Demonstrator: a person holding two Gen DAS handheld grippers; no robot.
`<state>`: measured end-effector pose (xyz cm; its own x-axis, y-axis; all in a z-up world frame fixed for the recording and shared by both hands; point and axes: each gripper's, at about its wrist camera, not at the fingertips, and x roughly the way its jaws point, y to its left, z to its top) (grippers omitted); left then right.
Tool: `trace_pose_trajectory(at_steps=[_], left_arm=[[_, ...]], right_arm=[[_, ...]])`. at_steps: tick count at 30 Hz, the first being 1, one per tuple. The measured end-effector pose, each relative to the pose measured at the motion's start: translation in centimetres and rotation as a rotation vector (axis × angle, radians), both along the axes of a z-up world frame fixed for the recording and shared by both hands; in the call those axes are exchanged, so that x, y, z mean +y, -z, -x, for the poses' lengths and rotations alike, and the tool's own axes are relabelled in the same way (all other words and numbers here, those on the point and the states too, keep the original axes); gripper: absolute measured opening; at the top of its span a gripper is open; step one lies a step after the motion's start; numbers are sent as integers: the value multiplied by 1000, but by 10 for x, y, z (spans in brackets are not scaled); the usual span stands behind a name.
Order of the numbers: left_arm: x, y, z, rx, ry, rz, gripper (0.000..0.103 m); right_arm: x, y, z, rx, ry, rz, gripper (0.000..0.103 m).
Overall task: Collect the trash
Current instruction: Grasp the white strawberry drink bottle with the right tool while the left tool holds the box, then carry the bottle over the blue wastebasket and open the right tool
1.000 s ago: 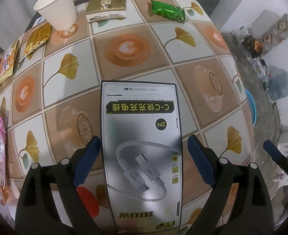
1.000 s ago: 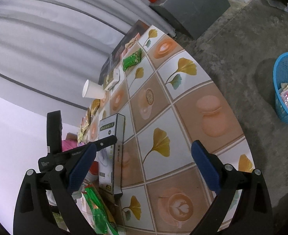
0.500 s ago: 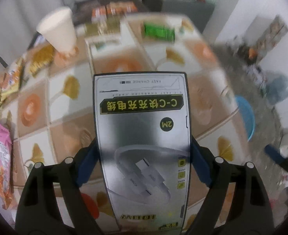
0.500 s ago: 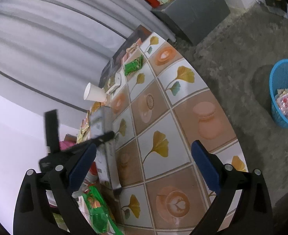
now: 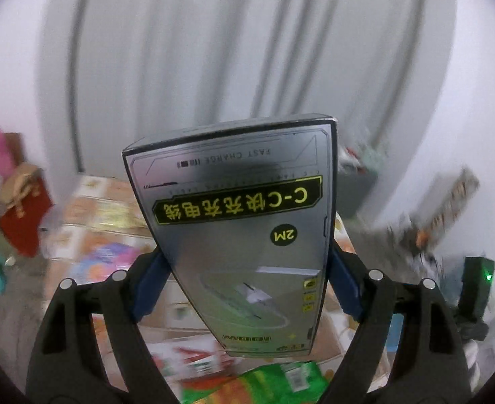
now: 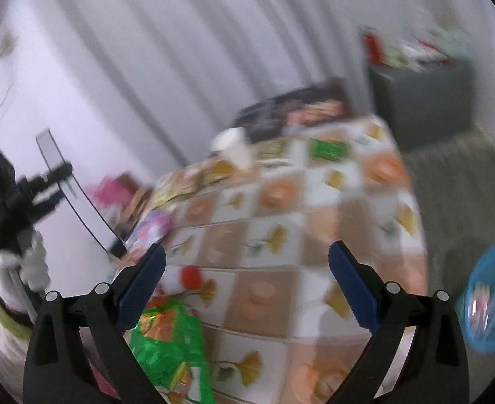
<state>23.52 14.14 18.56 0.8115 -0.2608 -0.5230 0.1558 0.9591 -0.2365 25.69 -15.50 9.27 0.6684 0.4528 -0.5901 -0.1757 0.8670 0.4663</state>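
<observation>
Left wrist view showing printed face of cable box (image 5: 244, 235) close up (text upside down), blurred wrappers and cartons lying below. Right wrist view showing what left cannot: left gripper (image 6: 50, 185) at far left, box (image 6: 75, 202) hanging tilted in air beside tiled table (image 6: 281, 235); paper cup (image 6: 234, 146) and green wrapper (image 6: 328, 149) sitting on far side; blue basket (image 6: 493, 306) standing on floor at right. Left gripper (image 5: 247, 289) jaws pressing on box's long edges, lower half sitting between them. Right gripper (image 6: 247, 286) jaws standing wide apart, holding nothing.
</observation>
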Motion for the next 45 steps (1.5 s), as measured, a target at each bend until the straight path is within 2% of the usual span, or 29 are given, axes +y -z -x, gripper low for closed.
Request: trace_pose_trajectory(at_steps=[1,3,7,12,15,18,25,30,34,35,36,38,45], left_arm=[[16,-6,13,-13,-39,11,80],[44,-9,36,-18,-103,34,80],[84,7,80,16,-218,69,80],[112,36,123,73,-317,103,80],[124,49,139,93,-366,136,80],[132,57,157,110,-402,160,80],[139,63,184,125,-432,194,80],[147,71,172,114,-430,194,80],[148,72,166,101,-419,184,80],[151,74,164,100,-417,185,80],[151,75,163,98,-414,188,80],[149,75,162,94,-409,191,80],[137,61,159,60,-382,174,80]], right_arm=[[23,-4,-14,-12,-144,-8,95],[54,-5,-32,-13,-278,18,95],[146,8,-65,6,-580,180,95],[251,34,-73,-1,-897,410,95],[288,56,-72,1,-995,564,95],[307,74,-78,32,-1005,651,95],[328,94,-89,87,-994,677,95],[327,104,-97,115,-966,684,81],[322,117,-98,127,-949,740,79],[320,119,-99,133,-950,731,74],[317,119,-101,136,-934,724,69],[312,116,-106,123,-894,718,68],[261,71,-125,26,-684,567,67]])
